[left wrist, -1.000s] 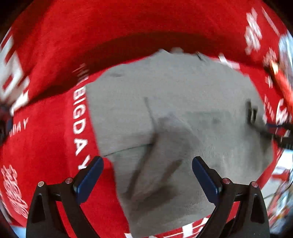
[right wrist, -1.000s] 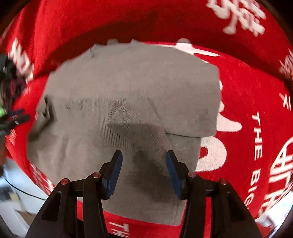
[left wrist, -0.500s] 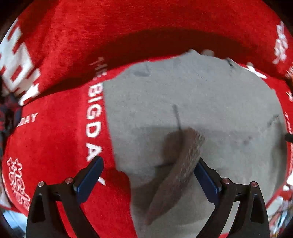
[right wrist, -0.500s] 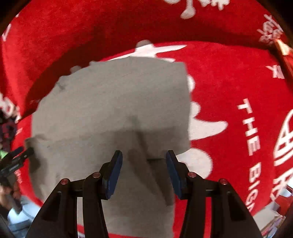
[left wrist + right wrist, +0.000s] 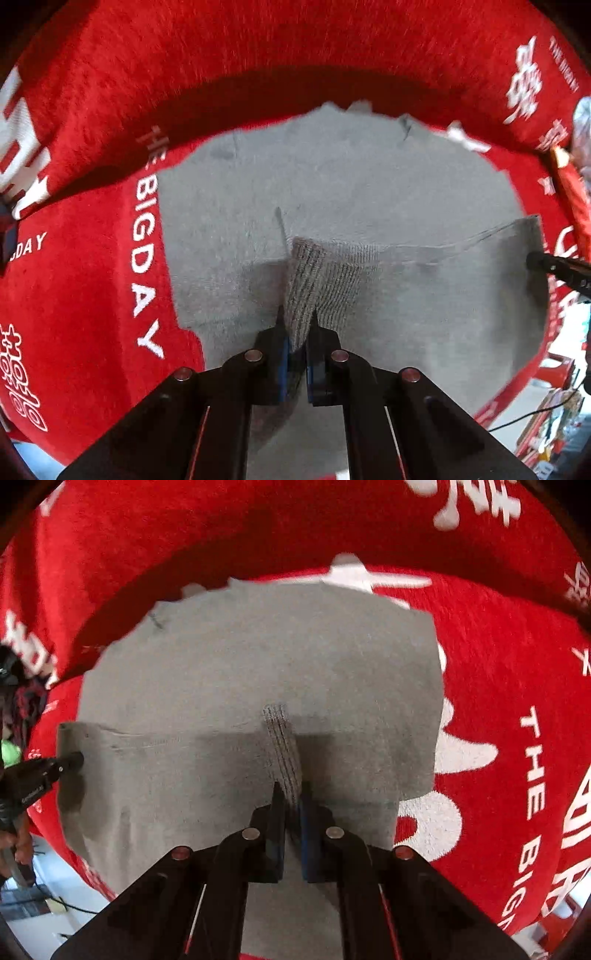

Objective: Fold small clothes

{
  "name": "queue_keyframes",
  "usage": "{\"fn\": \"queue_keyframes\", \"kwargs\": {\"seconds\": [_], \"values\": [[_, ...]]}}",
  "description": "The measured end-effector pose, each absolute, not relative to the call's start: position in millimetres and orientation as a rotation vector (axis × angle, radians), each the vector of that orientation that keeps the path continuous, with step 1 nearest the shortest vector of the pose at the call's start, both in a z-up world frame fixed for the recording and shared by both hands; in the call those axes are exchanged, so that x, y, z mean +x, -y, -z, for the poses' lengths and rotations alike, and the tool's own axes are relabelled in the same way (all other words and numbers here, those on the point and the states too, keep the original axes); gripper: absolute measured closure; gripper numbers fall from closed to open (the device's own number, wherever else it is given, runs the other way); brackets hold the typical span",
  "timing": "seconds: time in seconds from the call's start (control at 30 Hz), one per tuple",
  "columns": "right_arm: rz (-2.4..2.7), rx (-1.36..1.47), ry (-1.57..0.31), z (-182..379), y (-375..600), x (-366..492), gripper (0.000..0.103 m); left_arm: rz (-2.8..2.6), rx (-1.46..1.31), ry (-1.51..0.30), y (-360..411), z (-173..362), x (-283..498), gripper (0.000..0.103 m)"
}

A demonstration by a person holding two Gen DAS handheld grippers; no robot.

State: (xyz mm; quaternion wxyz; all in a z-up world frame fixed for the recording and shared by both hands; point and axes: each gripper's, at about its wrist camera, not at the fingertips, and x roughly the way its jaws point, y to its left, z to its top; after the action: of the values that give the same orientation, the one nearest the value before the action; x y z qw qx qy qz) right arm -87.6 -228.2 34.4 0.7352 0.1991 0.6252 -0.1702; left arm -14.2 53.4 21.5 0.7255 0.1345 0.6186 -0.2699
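A grey knit garment [image 5: 332, 184] lies spread on a red cloth; it also fills the right wrist view [image 5: 258, 657]. My left gripper [image 5: 296, 325] is shut on its ribbed near hem, which rises in a fold between the pads. My right gripper [image 5: 291, 797] is shut on the same hem further along, and a ribbed pinch stands up from it. The hem is lifted in a line between the two grippers. The right gripper's tip shows at the right in the left wrist view [image 5: 546, 264]; the left gripper's tip shows at the left in the right wrist view [image 5: 66, 764].
The red cloth [image 5: 92, 258] with white lettering covers the table and rises in a fold behind the garment [image 5: 498, 664]. Floor, cables and clutter show past the table's edge at the lower right [image 5: 554, 406] and lower left [image 5: 33, 904].
Both grippers have closed on the garment's near hem; one second ago both were open above it. The hem now stands lifted off the cloth between them.
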Motion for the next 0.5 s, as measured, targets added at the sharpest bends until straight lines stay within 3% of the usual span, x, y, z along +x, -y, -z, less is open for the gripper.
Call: {"fn": "queue_keyframes", "kwargs": {"seconds": [0.3, 0.5], "values": [[0.350, 0.379, -1.190, -119.8, 236.0, -65.0, 0.097, 0.602, 0.213, -1.192, -55.0, -101.0, 15.4, 0.095], [0.367, 0.321, -1.143, -113.2, 272.9, -11.3, 0.097, 0.548, 0.190, -1.143, -24.4, -77.8, 73.8, 0.095]]}}
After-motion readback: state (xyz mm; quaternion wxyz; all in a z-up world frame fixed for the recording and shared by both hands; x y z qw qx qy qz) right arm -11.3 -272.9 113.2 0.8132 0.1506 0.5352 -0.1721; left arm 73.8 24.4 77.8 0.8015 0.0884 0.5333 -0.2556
